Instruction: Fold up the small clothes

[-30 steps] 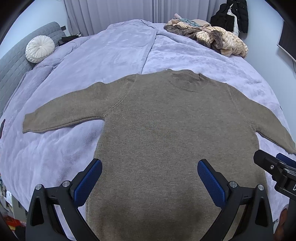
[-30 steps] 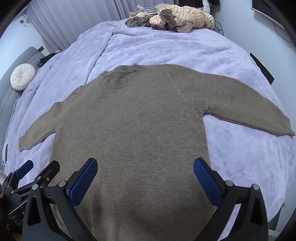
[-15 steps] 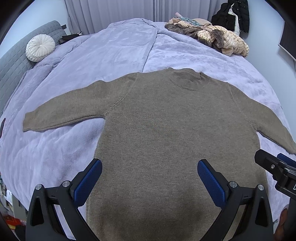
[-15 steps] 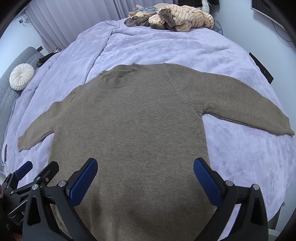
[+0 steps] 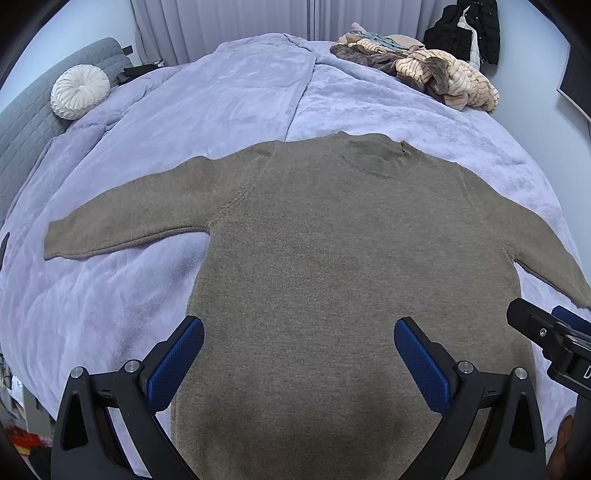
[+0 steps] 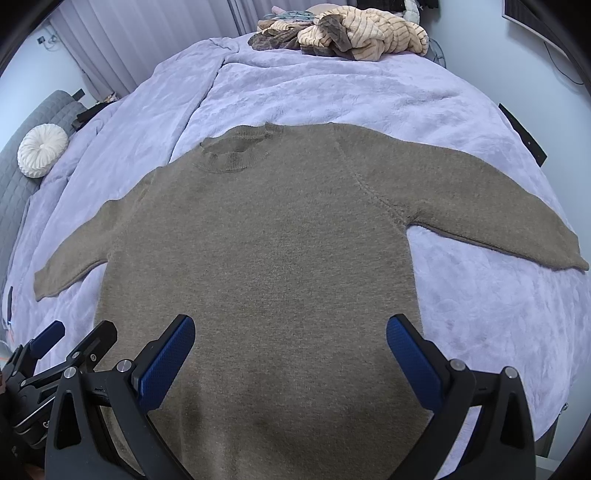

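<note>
An olive-brown knit sweater (image 5: 325, 266) lies flat on the bed, front up, both sleeves spread out, collar at the far side; it also shows in the right wrist view (image 6: 266, 258). My left gripper (image 5: 299, 354) is open and empty, hovering above the sweater's lower body near the hem. My right gripper (image 6: 290, 350) is open and empty, also above the lower body. The right gripper shows at the right edge of the left wrist view (image 5: 554, 339), and the left gripper shows at the lower left of the right wrist view (image 6: 55, 354). The hem is hidden below both views.
A lavender fleece blanket (image 5: 229, 107) covers the bed. A pile of striped and brown clothes (image 5: 428, 74) lies at the far right corner. A round white cushion (image 5: 79, 92) rests against the grey headboard (image 5: 26, 122) on the left. Dark jackets (image 5: 465, 29) hang at the back.
Both views have shifted slightly, the sweater sitting a little lower and nearer in the frames. Both grippers stay open and the sweater has not moved.
</note>
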`<state>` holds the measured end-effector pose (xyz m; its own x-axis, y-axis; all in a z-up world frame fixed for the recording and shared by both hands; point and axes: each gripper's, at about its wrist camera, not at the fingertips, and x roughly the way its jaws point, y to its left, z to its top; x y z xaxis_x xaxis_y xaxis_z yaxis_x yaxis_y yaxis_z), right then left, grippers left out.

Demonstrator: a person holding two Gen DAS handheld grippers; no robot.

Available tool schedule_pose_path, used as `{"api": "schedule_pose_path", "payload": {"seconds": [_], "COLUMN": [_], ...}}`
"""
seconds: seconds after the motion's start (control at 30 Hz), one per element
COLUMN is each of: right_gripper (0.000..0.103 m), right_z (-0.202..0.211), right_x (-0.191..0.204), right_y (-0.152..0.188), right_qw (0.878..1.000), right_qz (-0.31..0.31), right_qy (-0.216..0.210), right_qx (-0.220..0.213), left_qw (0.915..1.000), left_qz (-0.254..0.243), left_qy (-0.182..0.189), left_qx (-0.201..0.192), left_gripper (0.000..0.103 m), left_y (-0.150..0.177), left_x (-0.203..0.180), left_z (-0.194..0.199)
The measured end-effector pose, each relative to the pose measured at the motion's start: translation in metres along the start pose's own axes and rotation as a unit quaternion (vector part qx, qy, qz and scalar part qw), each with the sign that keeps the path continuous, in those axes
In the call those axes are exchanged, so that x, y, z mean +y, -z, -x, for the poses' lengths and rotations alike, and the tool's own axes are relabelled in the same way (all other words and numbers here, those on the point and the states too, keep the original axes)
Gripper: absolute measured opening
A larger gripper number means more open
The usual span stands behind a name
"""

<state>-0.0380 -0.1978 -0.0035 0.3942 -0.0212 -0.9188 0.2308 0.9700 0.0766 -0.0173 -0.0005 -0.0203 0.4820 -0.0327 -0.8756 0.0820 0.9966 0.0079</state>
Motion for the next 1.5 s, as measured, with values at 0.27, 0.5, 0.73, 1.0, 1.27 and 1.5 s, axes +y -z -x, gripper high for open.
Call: {"api": "schedule_pose_path", "payload": {"seconds": [0.27,0.5,0.73,1.0,1.27,1.5], "right_gripper": [0.103,0.103,0.103,0.103,0.103,0.103], "right_z": [-0.004,-0.008,-0.012,-0.023,-0.039,-0.049], "right_x": [0.001,0.002,0.003,0.004,0.001,0.002], "right_y": [0.0,0.0,-0.002,-0.007,-0.01,-0.015], "right_qw": [1.0,1.0,1.0,1.0,0.999,0.999], "right_qz": [-0.002,-0.004,-0.006,-0.01,-0.025,-0.023], "right_qy": [0.002,0.002,0.002,-0.002,-0.013,-0.015], "right_qx": [0.005,0.01,0.013,0.022,0.036,0.038], "left_qw": [1.0,1.0,0.9999,0.9998,0.9996,0.9992], "left_qz": [0.002,0.004,0.003,0.004,0.003,0.004], "left_qy": [0.002,0.003,0.001,-0.001,-0.001,-0.001], "left_qx": [0.004,0.009,0.012,0.02,0.027,0.04], "left_gripper": [0.103,0.103,0.103,0.103,0.103,0.103], "left_y": [0.0,0.0,-0.002,-0.007,-0.015,-0.021], "left_x": [0.002,0.003,0.005,0.008,0.014,0.02], "left_z": [-0.002,-0.006,-0.01,-0.019,-0.03,-0.042]}}
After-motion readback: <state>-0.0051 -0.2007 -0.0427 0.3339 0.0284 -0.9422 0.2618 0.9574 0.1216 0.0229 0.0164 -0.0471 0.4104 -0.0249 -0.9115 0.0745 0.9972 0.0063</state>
